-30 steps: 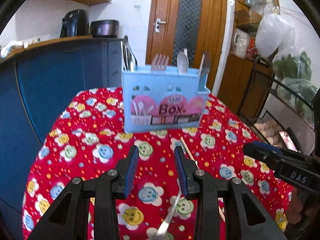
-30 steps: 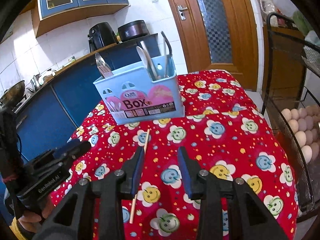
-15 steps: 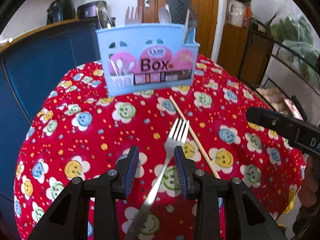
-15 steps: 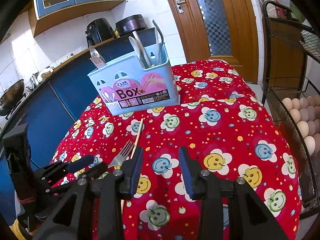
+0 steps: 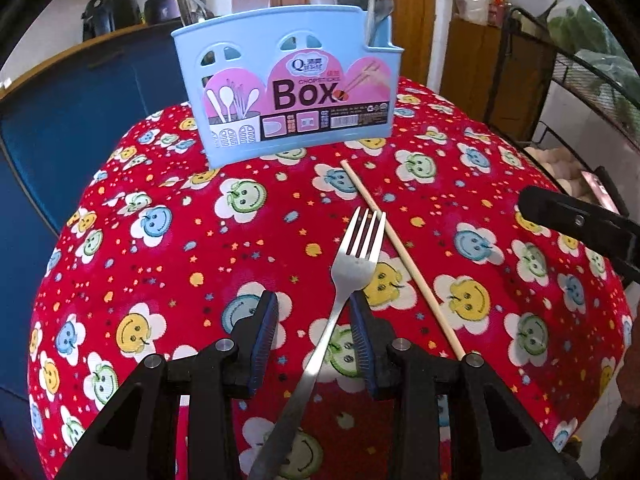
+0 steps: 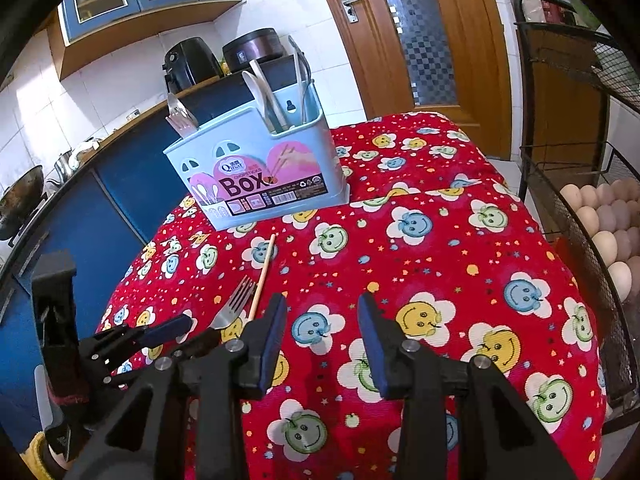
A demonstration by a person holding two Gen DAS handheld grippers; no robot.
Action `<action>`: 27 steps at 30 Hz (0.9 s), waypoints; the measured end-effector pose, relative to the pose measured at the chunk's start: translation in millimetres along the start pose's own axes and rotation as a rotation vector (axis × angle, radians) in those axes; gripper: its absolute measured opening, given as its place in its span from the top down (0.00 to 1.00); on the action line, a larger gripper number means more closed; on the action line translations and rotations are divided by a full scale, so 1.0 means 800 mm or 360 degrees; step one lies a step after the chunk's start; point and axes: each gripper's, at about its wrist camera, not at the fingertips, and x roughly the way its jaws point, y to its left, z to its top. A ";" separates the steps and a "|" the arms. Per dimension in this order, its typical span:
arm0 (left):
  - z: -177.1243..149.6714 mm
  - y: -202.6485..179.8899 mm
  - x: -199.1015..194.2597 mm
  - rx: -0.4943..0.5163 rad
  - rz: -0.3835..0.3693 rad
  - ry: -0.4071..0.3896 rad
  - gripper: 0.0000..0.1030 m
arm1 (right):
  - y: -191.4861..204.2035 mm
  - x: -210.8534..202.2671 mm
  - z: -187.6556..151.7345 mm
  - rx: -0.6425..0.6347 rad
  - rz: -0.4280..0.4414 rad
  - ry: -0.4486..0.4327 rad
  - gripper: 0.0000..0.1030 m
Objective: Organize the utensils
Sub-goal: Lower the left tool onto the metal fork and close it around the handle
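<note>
A steel fork (image 5: 358, 256) lies on the red smiley tablecloth (image 5: 160, 264), its handle running back between the open fingers of my left gripper (image 5: 314, 320), closer to the right finger. A wooden chopstick (image 5: 400, 248) lies just right of the fork. A light blue utensil box (image 5: 288, 88) labelled "Box" stands at the far side and holds forks, spoons and other utensils. In the right wrist view my right gripper (image 6: 322, 328) is open and empty above the cloth, with the fork (image 6: 236, 304), the chopstick (image 6: 262, 276), the box (image 6: 256, 176) and the left gripper (image 6: 176, 330) to its left.
A blue kitchen counter (image 6: 80, 216) with appliances runs behind and left of the table. A black wire rack (image 6: 580, 184) holding eggs (image 6: 608, 224) stands close on the right. A wooden door (image 6: 408, 32) is behind the table.
The left gripper has dropped toward the table and the fork handle now lies between its open fingers. The right gripper has shifted slightly and stays open.
</note>
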 end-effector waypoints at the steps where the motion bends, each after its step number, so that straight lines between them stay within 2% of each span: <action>1: 0.001 0.000 0.001 -0.0012 0.0000 0.0003 0.62 | 0.001 0.001 0.000 -0.0003 0.0000 0.0002 0.61; 15: 0.013 0.036 0.012 -0.0195 0.0065 0.0018 0.62 | -0.005 0.013 -0.006 0.0005 -0.0038 0.0064 0.61; 22: 0.020 0.051 0.018 -0.0268 0.0010 0.0057 0.62 | 0.001 0.023 -0.002 -0.0035 -0.0030 0.0103 0.61; 27: 0.042 0.066 0.030 -0.0274 -0.0163 0.0167 0.62 | 0.006 0.037 -0.002 -0.0088 -0.0045 0.0170 0.61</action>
